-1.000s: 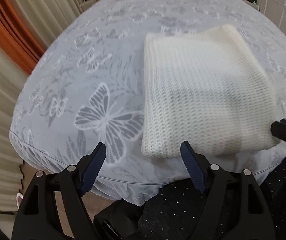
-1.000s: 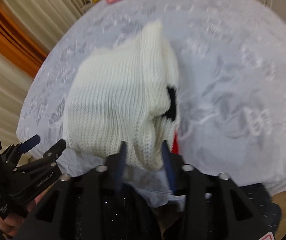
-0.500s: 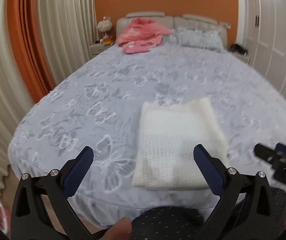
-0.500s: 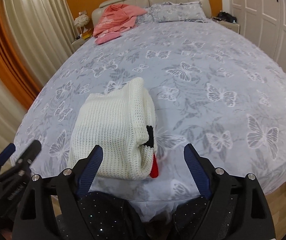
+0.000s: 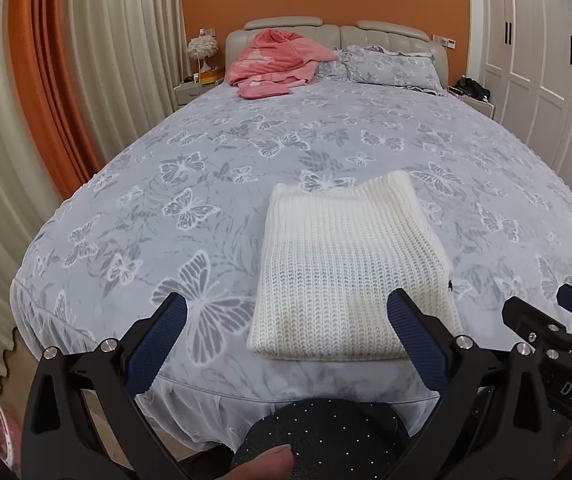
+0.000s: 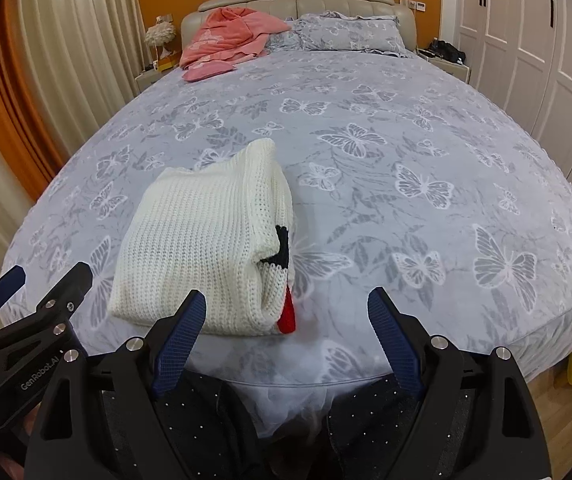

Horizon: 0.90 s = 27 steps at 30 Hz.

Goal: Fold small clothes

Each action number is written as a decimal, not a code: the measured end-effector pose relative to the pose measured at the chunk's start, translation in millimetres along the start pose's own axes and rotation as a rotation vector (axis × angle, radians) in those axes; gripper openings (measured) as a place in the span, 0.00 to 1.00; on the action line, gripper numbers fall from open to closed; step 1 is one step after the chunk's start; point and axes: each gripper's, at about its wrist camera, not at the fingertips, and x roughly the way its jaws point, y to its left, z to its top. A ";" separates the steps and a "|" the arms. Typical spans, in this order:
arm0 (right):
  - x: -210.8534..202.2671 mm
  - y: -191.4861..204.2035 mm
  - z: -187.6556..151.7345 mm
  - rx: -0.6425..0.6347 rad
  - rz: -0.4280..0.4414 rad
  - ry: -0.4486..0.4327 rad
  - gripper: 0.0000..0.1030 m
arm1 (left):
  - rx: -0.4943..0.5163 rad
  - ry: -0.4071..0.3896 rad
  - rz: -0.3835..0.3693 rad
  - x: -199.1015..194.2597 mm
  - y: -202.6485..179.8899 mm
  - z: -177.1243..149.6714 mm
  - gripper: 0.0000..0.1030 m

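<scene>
knit: white folded sweater (image 5: 349,280) lies on the butterfly bedspread (image 5: 286,152) near the bed's foot edge.
left gripper (image 5: 286,336): released, jaws spread wide, holding nothing, sweater at 12 o'clock.
right gripper (image 6: 286,332): released, empty, sweater (image 6: 202,248) at 11 o'clock.
right view only: black and red patch (image 6: 286,280) on the sweater's open side.
headboard: pink clothes (image 5: 278,62).

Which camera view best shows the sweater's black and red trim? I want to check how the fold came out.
The right wrist view: the white sweater lies folded on the bed, its open side showing black trim and a red patch. The left wrist view shows only a black speck.
</scene>
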 end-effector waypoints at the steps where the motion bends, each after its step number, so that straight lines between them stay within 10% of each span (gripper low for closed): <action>1: 0.1 0.2 -1.2 0.000 -0.002 0.000 0.79 | -0.001 0.000 0.004 0.8 0.0 -1.6 0.95; 27: 6.8 11.2 -18.6 -0.038 -0.031 0.017 0.79 | -0.029 0.012 0.043 5.1 7.9 -21.7 0.95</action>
